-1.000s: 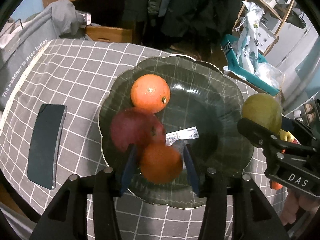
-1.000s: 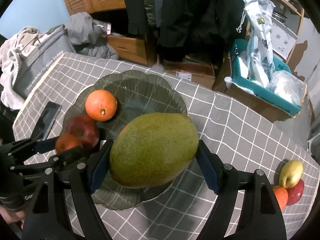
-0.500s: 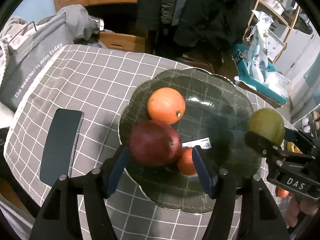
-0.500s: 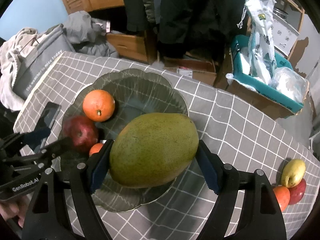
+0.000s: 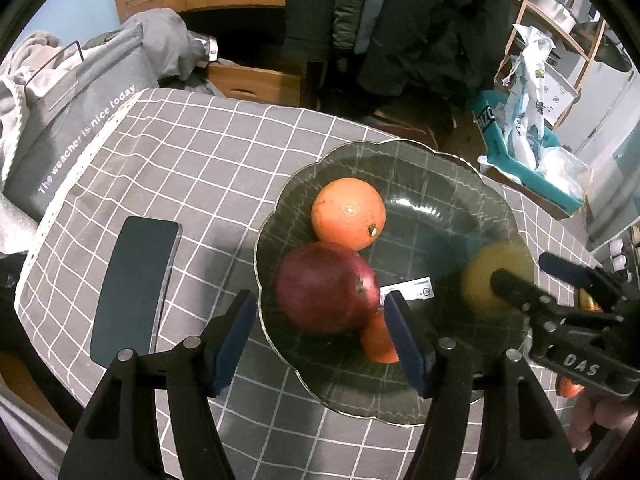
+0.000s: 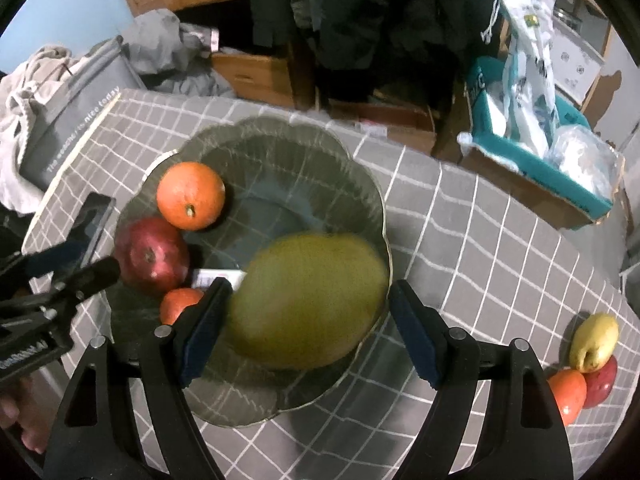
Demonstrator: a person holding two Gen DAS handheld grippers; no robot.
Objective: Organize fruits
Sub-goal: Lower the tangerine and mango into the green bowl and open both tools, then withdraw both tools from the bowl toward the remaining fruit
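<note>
A dark glass plate (image 5: 440, 184) (image 6: 280, 152) on the checked tablecloth holds an orange (image 5: 348, 213) (image 6: 190, 195), a red pomegranate (image 5: 326, 288) (image 6: 152, 256) and a small tangerine (image 5: 378, 340) (image 6: 180, 304). My left gripper (image 5: 322, 336) is open and empty above the plate's near rim. My right gripper (image 6: 308, 328) is open; the blurred green mango (image 6: 306, 300) (image 5: 496, 276) sits between its jaws with a gap on the right, over the plate.
A dark phone (image 5: 134, 288) lies left of the plate. A yellow pear (image 6: 594, 342), a red fruit (image 6: 600, 384) and an orange fruit (image 6: 566, 396) lie at the table's right. A grey bag (image 5: 76, 120) and a teal box (image 6: 536, 164) stand beyond the table.
My left gripper let go of the tangerine, opened and drew back. My right gripper opened and the mango is dropping out of it toward the plate.
</note>
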